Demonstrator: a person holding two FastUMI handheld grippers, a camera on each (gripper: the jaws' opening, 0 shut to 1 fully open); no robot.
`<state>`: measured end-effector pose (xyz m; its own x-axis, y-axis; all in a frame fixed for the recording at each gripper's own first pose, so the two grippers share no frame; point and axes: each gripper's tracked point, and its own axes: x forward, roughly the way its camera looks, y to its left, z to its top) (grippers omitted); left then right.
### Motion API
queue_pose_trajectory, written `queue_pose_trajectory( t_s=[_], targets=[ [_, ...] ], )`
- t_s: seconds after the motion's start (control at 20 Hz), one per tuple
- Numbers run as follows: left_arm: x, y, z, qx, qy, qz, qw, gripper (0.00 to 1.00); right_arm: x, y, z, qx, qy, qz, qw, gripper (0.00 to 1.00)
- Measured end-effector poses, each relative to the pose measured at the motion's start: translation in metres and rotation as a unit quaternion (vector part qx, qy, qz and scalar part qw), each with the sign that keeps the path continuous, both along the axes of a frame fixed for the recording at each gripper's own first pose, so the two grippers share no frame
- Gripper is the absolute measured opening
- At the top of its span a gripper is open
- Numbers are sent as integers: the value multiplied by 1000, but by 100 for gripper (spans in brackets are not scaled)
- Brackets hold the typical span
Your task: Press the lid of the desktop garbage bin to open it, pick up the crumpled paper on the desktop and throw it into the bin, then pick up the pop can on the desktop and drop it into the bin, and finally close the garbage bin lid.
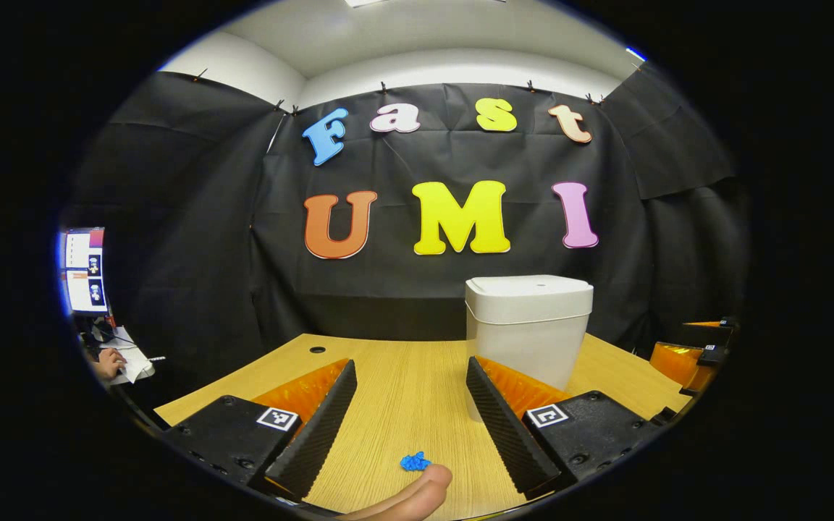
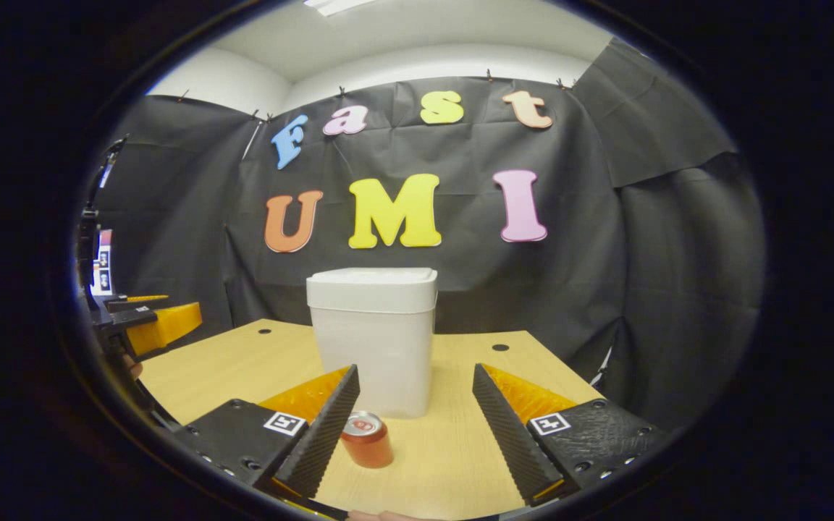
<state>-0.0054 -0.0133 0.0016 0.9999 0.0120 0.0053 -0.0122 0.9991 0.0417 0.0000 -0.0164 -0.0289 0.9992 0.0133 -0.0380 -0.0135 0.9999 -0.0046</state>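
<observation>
A white desktop bin (image 1: 529, 329) with its lid down stands on the wooden desk (image 1: 402, 383), just right of my left gripper's line. My left gripper (image 1: 411, 394) is open with nothing between its fingers. A small blue crumpled paper (image 1: 415, 461) lies on the desk below the gap, close to the camera. In the right gripper view the bin (image 2: 373, 336) stands straight ahead, lid (image 2: 372, 284) shut. A red pop can (image 2: 366, 438) stands upright in front of it, beside the left finger. My right gripper (image 2: 415, 405) is open, above the desk.
A fingertip (image 1: 417, 492) of the holding hand shows at the bottom edge of the left gripper view. A monitor (image 1: 85, 271) and another person's hand (image 1: 108, 362) sit far left, off the desk. The other gripper (image 2: 149, 322) shows at the left of the right gripper view. Cable holes (image 2: 500, 347) dot the desk.
</observation>
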Motion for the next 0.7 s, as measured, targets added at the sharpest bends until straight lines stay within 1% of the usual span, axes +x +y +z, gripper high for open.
queue_pose_trajectory(
  t_s=[0.7],
  targets=[
    [4,1,-5,7,8,6,1000,98,-1,-5,-3,7,-1,-2,1000,96]
  ],
)
